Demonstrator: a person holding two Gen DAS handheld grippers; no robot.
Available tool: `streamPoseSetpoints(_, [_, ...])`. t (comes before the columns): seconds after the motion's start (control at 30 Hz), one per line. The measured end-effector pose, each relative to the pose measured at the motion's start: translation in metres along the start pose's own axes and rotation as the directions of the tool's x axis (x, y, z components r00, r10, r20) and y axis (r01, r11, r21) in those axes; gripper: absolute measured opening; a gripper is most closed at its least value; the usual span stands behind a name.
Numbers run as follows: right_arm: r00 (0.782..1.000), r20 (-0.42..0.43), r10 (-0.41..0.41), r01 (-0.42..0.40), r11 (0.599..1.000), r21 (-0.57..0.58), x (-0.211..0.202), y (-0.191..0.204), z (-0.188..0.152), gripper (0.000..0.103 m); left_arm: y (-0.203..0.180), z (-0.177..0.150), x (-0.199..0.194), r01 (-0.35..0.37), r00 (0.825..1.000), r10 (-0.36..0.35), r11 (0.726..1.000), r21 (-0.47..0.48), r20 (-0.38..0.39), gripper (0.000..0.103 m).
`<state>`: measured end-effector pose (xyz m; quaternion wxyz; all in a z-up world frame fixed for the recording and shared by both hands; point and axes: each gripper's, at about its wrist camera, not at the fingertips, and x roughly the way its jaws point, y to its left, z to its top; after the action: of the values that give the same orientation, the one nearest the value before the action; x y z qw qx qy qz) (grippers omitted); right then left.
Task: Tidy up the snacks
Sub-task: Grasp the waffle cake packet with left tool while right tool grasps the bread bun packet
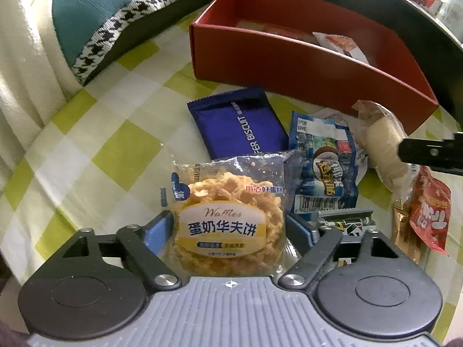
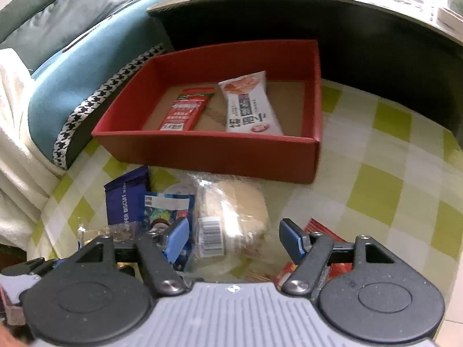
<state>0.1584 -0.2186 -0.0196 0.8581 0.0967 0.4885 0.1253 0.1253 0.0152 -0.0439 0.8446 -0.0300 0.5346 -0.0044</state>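
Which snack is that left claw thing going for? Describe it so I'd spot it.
Start at the red box; a pile of snacks lies before it. Nearest, between the left gripper fingers, is the waffle packet: clear wrapper, golden lattice waffle, yellow oval label.
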Motion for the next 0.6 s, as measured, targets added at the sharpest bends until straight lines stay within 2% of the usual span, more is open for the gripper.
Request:
streamPoseSetpoints(0.13, [1.000,-0.024,-0.003,0.003,1.000,-0.011,0.015,0.002,0.005,0.074,0.005,0.001,-0.004,0.021,1.000,-0.021,1.000,-0.008,0.003,0.081])
streamPoseSetpoints(0.3, [0.995,-0.100,-0.008,0.009,1.000,0.002,0.043,-0.002,0.001,0.076,0.009,0.002,-0.006,0.039,0.999,-0.039,0.999,-0.012,-0.005,0.080])
streamPoseSetpoints(0.33, [0.996,-0.095,0.000,0.001,1.000,0.004,0.044,-0.002,0.001,0.080,0.008,0.002,-0.005,0.041,0.999,-0.041,0.999,-0.010,-0.006,0.080])
streamPoseSetpoints(0.43, [0.996,-0.088,0.014,-0.012,1.000,0.018,0.043,0.000,0.003,0.081,0.010,0.003,-0.004,0.052,0.999,-0.053,0.998,-0.018,-0.013,0.082])
streamPoseSetpoints(0.5, [0.995,-0.091,0.031,-0.029,0.999,0.022,0.045,0.000,0.002,0.089,0.011,0.003,-0.003,0.060,0.998,-0.060,0.998,-0.023,-0.016,0.084])
streamPoseSetpoints(0.57, [0.993,-0.107,0.045,-0.043,0.999,0.022,0.048,0.002,0.000,0.103,0.012,0.004,-0.002,0.065,0.998,-0.065,0.997,-0.030,-0.019,0.086])
streamPoseSetpoints(0.6, [0.993,-0.107,0.046,-0.044,0.999,0.020,0.049,0.003,-0.002,0.103,0.013,0.004,-0.002,0.065,0.998,-0.065,0.997,-0.033,-0.021,0.086])
